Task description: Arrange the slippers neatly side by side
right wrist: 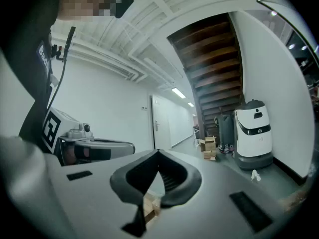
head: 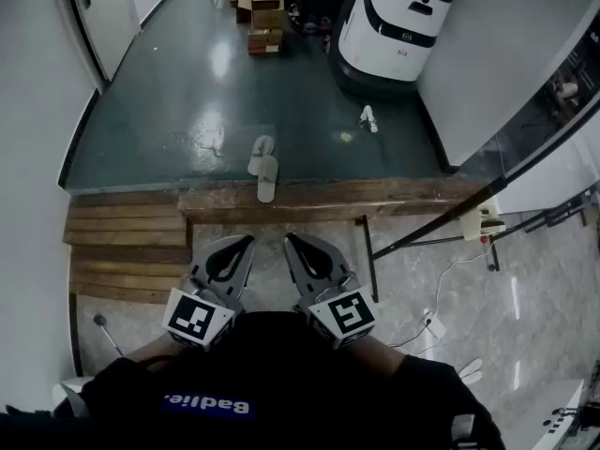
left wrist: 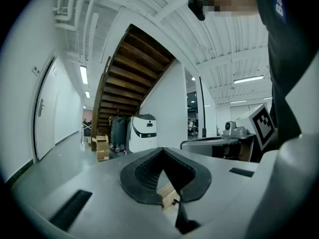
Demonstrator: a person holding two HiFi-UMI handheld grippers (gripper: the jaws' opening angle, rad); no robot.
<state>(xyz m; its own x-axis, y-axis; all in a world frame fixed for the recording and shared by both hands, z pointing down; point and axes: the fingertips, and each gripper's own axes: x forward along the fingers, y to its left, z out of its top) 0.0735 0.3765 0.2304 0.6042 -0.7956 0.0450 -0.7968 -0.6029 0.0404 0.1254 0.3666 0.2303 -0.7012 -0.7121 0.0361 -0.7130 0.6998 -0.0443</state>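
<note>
Two pale grey slippers (head: 264, 167) lie on the dark green floor just beyond the wooden step edge (head: 281, 198); they overlap end to end, out of line. Both grippers are held level close to my body, well short of the slippers. My left gripper (head: 249, 240) has its jaws closed to a point with nothing between them, as the left gripper view (left wrist: 162, 150) also shows. My right gripper (head: 289, 238) is shut and empty too (right wrist: 158, 152). Neither gripper view shows the slippers; the gripper bodies hide the floor below.
A small white object (head: 368, 118) lies on the floor to the right, also in the right gripper view (right wrist: 254, 175). A white service robot (head: 392, 22) and cardboard boxes (head: 265, 12) stand farther back. Wooden steps (head: 127, 242) lie left, a black metal frame (head: 422, 234) and cable (head: 433, 324) right.
</note>
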